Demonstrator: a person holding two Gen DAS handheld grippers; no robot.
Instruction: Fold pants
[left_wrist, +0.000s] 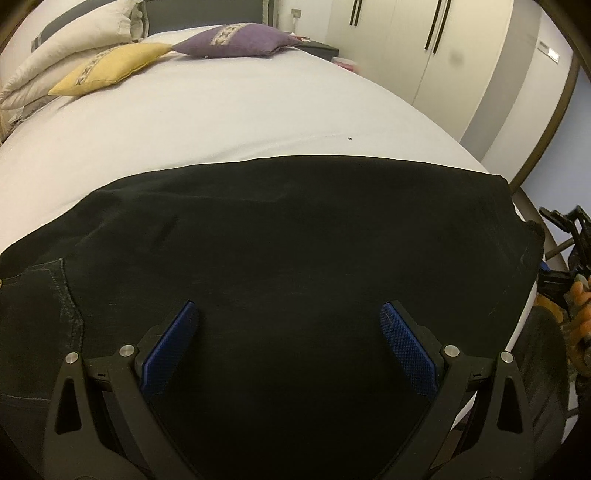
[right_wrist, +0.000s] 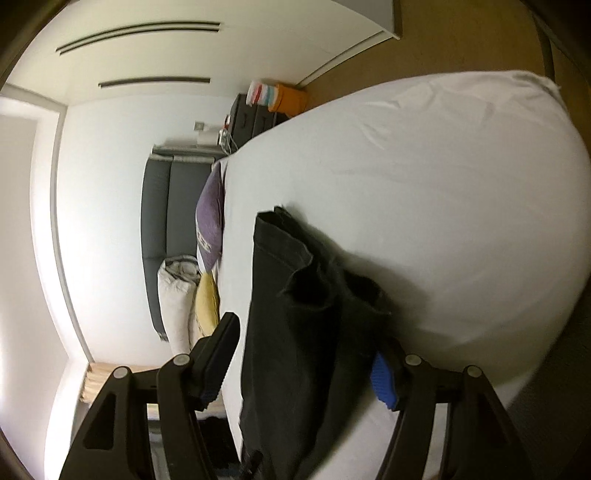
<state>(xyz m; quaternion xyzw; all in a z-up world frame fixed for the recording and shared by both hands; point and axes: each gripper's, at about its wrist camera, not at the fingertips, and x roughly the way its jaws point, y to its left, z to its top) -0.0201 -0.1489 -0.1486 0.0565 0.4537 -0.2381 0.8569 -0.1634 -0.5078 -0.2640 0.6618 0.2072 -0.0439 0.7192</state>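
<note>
Black pants (left_wrist: 295, 240) lie spread flat across the near part of a white bed (left_wrist: 221, 118). My left gripper (left_wrist: 290, 317) is open just above the cloth, its blue pads (left_wrist: 402, 343) apart and empty. In the right wrist view, which is rolled sideways, the pants (right_wrist: 295, 314) show a hem end with a raised fold. My right gripper (right_wrist: 306, 339) is open with its fingers either side of the pants' edge; one blue pad (right_wrist: 382, 380) sits against the cloth. I cannot tell whether it touches.
A yellow cushion (left_wrist: 110, 66), a purple cushion (left_wrist: 236, 40) and white pillows (left_wrist: 66, 48) lie at the head of the bed. White wardrobe doors (left_wrist: 424, 48) stand at the back right. A dark nightstand (right_wrist: 255, 114) stands beside the bed. The bed's edge runs close on the right.
</note>
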